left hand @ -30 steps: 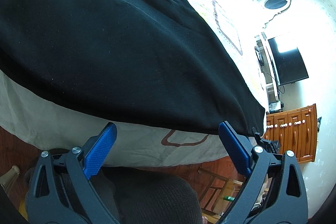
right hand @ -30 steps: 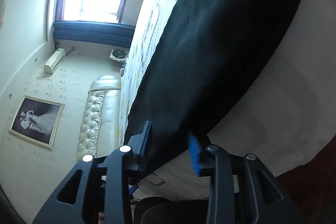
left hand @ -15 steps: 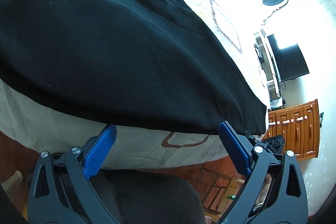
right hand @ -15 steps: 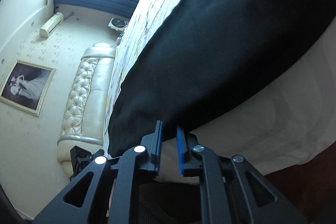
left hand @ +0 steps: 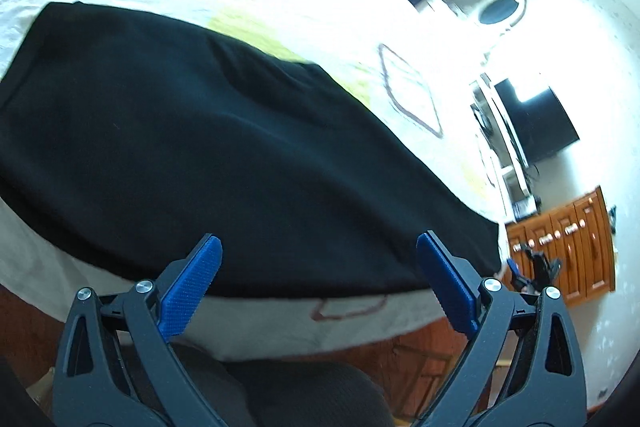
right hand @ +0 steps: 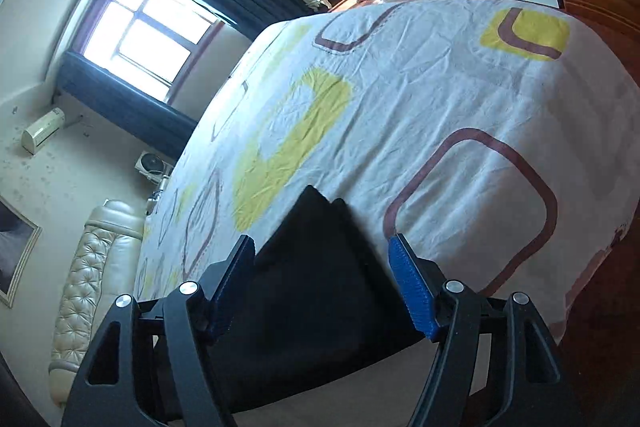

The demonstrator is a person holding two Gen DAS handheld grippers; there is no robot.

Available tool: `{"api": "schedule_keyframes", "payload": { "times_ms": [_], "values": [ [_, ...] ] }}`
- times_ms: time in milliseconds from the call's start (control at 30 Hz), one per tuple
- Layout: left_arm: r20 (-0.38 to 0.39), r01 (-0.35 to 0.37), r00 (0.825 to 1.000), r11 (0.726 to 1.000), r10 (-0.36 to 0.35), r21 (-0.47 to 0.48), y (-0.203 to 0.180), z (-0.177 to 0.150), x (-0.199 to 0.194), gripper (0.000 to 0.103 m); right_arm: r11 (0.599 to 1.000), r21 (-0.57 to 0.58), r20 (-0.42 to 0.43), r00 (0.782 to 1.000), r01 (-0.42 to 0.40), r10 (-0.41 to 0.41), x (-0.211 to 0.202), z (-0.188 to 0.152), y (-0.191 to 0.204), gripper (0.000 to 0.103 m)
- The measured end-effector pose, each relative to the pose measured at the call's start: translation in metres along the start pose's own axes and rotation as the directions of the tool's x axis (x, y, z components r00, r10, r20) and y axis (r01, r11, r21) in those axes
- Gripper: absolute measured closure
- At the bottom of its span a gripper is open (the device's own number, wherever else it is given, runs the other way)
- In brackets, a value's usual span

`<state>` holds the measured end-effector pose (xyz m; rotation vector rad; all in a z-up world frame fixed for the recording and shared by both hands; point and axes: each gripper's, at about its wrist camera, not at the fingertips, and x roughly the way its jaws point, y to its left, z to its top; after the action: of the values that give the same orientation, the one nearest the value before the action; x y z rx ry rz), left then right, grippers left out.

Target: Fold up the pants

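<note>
Our left gripper (left hand: 318, 281) and right gripper (right hand: 322, 285) gape empty; the pants (left hand: 208, 147) look soft, limp — we'd pinch corners along the near edge.

pants (left hand: 224, 155): matt black knit cloth, soft, fine lint specks. bed sheet (right hand: 420, 99): thin woven cotton-like cloth, matt, creased, printed yellow and brown shapes. left claw (left hand: 318, 277) and right claw (right hand: 322, 285): matt black moulded plastic arms, blue pads (left hand: 192, 287) with rough knurled grip texture, shiny metal rivets. headboard (right hand: 84, 291): glossy cream tufted leather look. cabinet (left hand: 572, 247): varnished orange wood, semi-gloss. floor (left hand: 416, 359): polished dark red wood
</note>
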<state>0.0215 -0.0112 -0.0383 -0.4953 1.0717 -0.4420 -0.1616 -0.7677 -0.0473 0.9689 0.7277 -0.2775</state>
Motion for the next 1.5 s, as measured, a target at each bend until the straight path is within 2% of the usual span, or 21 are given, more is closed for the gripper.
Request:
{"api": "schedule_keyframes", "payload": {
  "times_ms": [67, 100, 167, 233, 300, 333, 367, 400, 500, 700, 767, 900, 1100, 1200, 1267, 1333, 1500],
  "values": [
    [0.031, -0.058, 0.998, 0.998, 0.059, -0.017, 0.013, 0.010, -0.004, 0.006, 0.997, -0.028, -0.029, 0.997, 0.071, -0.072, 0.015, 0.003, -0.005, 0.034],
    [0.043, -0.075, 0.996, 0.997, 0.076, -0.025, 0.020, 0.015, -0.005, 0.006, 0.996, -0.053, -0.048, 0.996, 0.067, -0.070, 0.023, 0.002, -0.003, 0.034],
    [0.058, -0.111, 0.992, 0.993, 0.113, -0.042, 0.034, 0.024, -0.008, 0.006, 0.996, -0.080, -0.138, 0.989, 0.046, -0.057, 0.044, -0.002, -0.001, 0.032],
    [0.072, -0.128, 0.989, 0.990, 0.132, -0.061, 0.048, 0.031, -0.011, 0.006, 0.983, -0.163, -0.164, 0.980, 0.089, -0.116, 0.053, -0.008, 0.008, 0.032],
    [0.086, -0.144, 0.985, 0.987, 0.150, -0.064, 0.058, 0.039, -0.012, 0.006, 0.966, -0.226, -0.200, 0.965, 0.125, -0.172, 0.059, -0.011, 0.018, 0.045],
    [0.093, -0.150, 0.983, 0.987, 0.155, -0.060, 0.061, 0.042, -0.013, 0.006, 0.962, -0.242, -0.226, 0.957, 0.124, -0.180, 0.060, -0.015, 0.020, 0.057],
    [0.097, -0.152, 0.983, 0.987, 0.156, -0.054, 0.064, 0.044, -0.012, 0.006, 0.961, -0.252, -0.256, 0.950, 0.112, -0.178, 0.061, -0.018, 0.022, 0.075],
    [0.096, -0.154, 0.983, 0.987, 0.158, -0.047, 0.067, 0.046, -0.011, 0.006, 0.966, -0.243, -0.287, 0.945, 0.087, -0.157, 0.060, -0.019, 0.022, 0.082],
    [0.093, -0.147, 0.984, 0.988, 0.149, -0.037, 0.072, 0.046, -0.005, 0.003, 0.978, -0.197, -0.306, 0.943, 0.074, -0.133, 0.057, -0.025, 0.028, 0.082],
    [0.093, -0.167, 0.983, 0.982, 0.159, 0.087, 0.070, 0.038, 0.003, 0.003, 0.998, -0.060, -0.257, 0.966, -0.017, 0.001, 0.025, -0.023, 0.034, 0.083],
    [0.095, -0.165, 0.983, 0.979, 0.154, 0.121, 0.070, 0.038, 0.003, 0.002, 0.998, -0.043, -0.243, 0.969, -0.049, 0.037, 0.015, -0.022, 0.044, 0.083],
    [0.097, -0.148, 0.986, 0.980, 0.136, 0.131, 0.066, 0.035, 0.004, 0.002, 0.992, -0.030, -0.236, 0.966, -0.119, 0.109, 0.000, -0.023, 0.075, 0.083],
    [0.099, -0.177, 0.981, 0.978, 0.167, 0.108, 0.062, 0.032, 0.002, 0.002, 0.975, -0.064, -0.238, 0.952, -0.215, 0.194, -0.009, -0.040, 0.153, 0.083],
    [0.093, -0.224, 0.973, 0.964, 0.212, 0.140, 0.055, 0.034, 0.003, 0.002, 0.963, -0.103, -0.249, 0.944, -0.248, 0.216, -0.009, -0.055, 0.193, 0.083],
    [0.117, -0.269, 0.960, 0.950, 0.253, 0.161, 0.049, 0.035, 0.000, 0.002, 0.954, -0.121, -0.263, 0.936, -0.273, 0.234, -0.006, -0.067, 0.218, 0.083],
    [0.142, -0.301, 0.950, 0.938, 0.278, 0.174, 0.044, 0.035, -0.003, 0.002, 0.947, -0.148, -0.276, 0.932, -0.284, 0.236, -0.001, -0.080, 0.244, 0.083],
    [0.195, -0.326, 0.936, 0.930, 0.293, 0.167, 0.035, 0.036, -0.018, 0.002, 0.936, -0.222, -0.299, 0.933, -0.273, 0.201, 0.021, -0.122, 0.297, 0.083]
  ]
}}
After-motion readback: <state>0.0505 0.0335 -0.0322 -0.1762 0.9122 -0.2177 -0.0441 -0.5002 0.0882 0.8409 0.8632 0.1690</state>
